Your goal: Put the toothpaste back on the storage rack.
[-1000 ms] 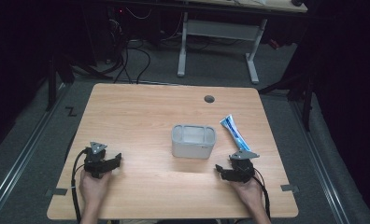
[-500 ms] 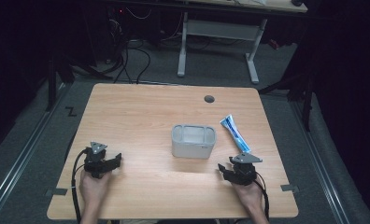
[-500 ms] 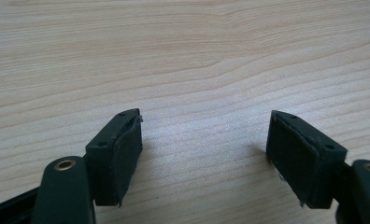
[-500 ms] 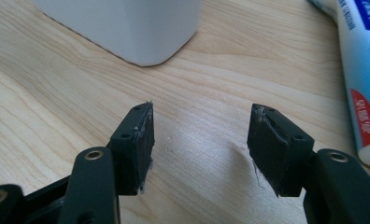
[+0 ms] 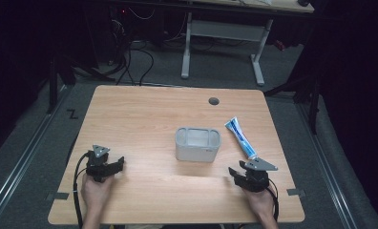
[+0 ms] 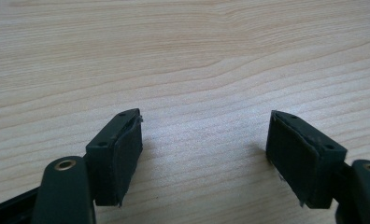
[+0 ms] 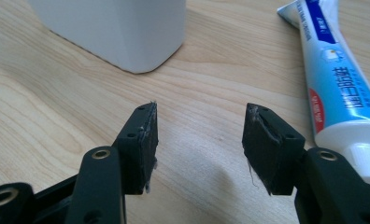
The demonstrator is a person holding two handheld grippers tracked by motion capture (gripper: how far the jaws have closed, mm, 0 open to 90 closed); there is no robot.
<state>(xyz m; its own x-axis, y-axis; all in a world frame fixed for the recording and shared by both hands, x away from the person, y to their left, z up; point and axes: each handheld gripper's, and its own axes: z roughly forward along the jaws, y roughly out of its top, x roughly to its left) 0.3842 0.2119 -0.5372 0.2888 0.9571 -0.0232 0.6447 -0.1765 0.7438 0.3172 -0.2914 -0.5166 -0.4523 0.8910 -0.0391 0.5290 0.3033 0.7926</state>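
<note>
Toothpaste tube (image 5: 241, 138): lies flat on the table (image 5: 144, 114), to the right of the white container (image 5: 198, 144) and apart from it, cap end toward the person; in the right gripper view the tube (image 7: 335, 79) sits just beside the right-hand jaw, not between the jaws.
Right gripper (image 5: 246, 175): jaws spread wide with nothing between them (image 7: 199, 144); low over the wood, just short of the tube's cap.
Change: against the pictures from a second and half a second ago, this gripper sits a shade lower and closer to the person, with its grey top plate swung more to the right; the tube and container lie where they were.
Meaning: the right hand looks to be lining up on the tube, the nearest thing to it; no grasp has begun, and the jaws would need to shift toward the cap end to straddle it.
Left gripper (image 5: 104, 167): resting at the near left of the table, well apart from both things, jaws wide and empty over bare wood (image 6: 204, 140); no change there.
Container: open-topped, middle of the table, untouched.
</note>
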